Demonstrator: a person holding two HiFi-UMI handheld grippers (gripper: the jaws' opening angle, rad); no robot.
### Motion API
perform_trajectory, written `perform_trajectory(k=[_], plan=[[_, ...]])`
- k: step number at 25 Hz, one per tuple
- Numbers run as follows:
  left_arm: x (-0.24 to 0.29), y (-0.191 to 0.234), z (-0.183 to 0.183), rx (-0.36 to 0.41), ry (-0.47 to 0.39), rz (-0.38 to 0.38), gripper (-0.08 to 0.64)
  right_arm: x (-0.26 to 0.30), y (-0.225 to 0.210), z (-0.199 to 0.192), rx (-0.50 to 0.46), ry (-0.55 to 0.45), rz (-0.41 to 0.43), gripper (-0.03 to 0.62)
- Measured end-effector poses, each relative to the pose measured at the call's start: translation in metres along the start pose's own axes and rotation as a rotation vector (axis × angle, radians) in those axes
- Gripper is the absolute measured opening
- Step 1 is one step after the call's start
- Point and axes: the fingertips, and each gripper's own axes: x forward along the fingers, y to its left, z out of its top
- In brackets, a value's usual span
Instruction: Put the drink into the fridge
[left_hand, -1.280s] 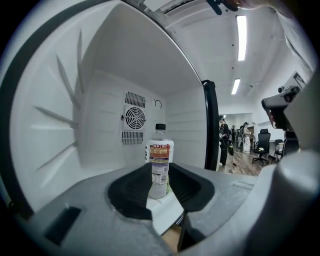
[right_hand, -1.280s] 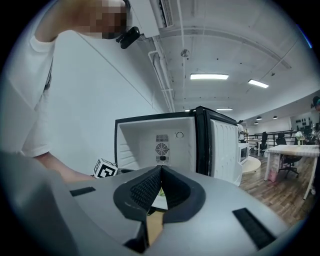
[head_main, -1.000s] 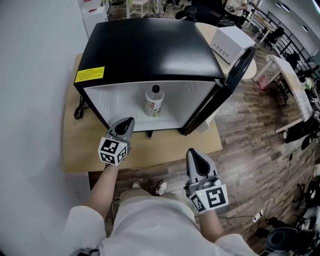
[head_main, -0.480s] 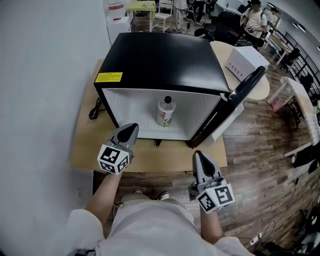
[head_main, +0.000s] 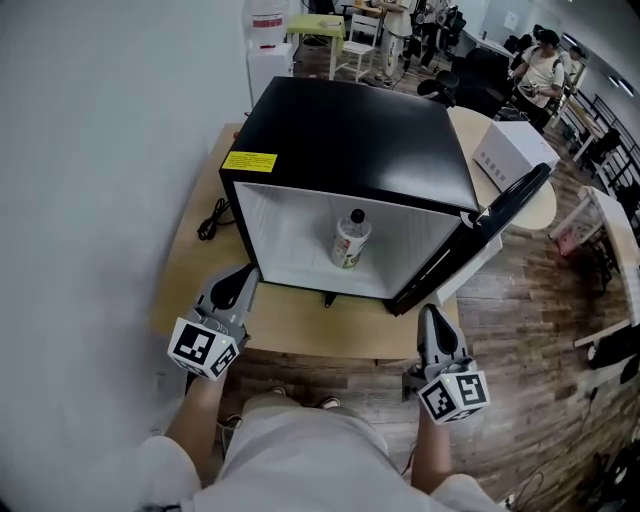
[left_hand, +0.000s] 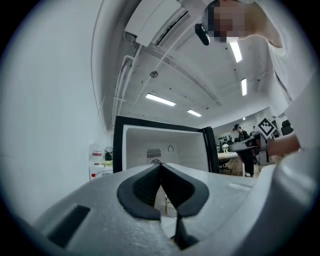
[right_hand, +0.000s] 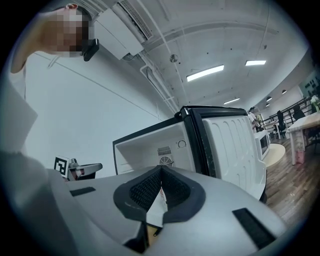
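The drink (head_main: 351, 238) stands up straight inside the fridge (head_main: 350, 140), about in the middle of its white floor. The fridge sits on the counter (head_main: 300, 325). Its door (head_main: 500, 215) is swung wide open to the right.

Both tongs are shut tight and have nothing in them. The left tongs (head_main: 243, 275) hang by the front left of the counter. The right tongs (head_main: 432, 318) hang in front of the counter, near the low corner of the door. Neither one touches anything.

So the drink looks like it is in its place. I think the job left is to shut the door.

The right tongs are closer to the door, so they are the ones to use. Keep them shut and use them like a blunt stick. Go around to the outside of the door and push near its far edge, away from the hinge. It swings more easily from there.

Push slowly and evenly. The drink is tall and thin, so a hard bump could knock it over. A hard push could also slide the fridge on the counter.

I cannot tell if the inside of the door will clear the drink, so watch for that as it closes. The left tongs could lean on the fridge to keep it from moving. Keep them away from the black cord (head_main: 212, 220) on the left.
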Motion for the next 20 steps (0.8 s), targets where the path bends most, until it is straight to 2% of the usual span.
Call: perform_trajectory(k=[11, 17, 20], plan=[[-0.045, 0.004, 0.012, -0.059, -0.033, 0.101, 0.015, -0.019, -0.040, -0.005, -0.006, 0.017, -0.101, 0.000], [-0.078, 0.010, 0.010, -0.074, -0.014, 0.183, 0.015, -0.023, -0.036, 0.003, -0.074, 0.017, -0.110, 0.000], [-0.094, 0.012, 0.019, -0.082, -0.038, 0.226, 0.015, -0.021, -0.031, 0.007, -0.115, 0.023, -0.102, 0.000]])
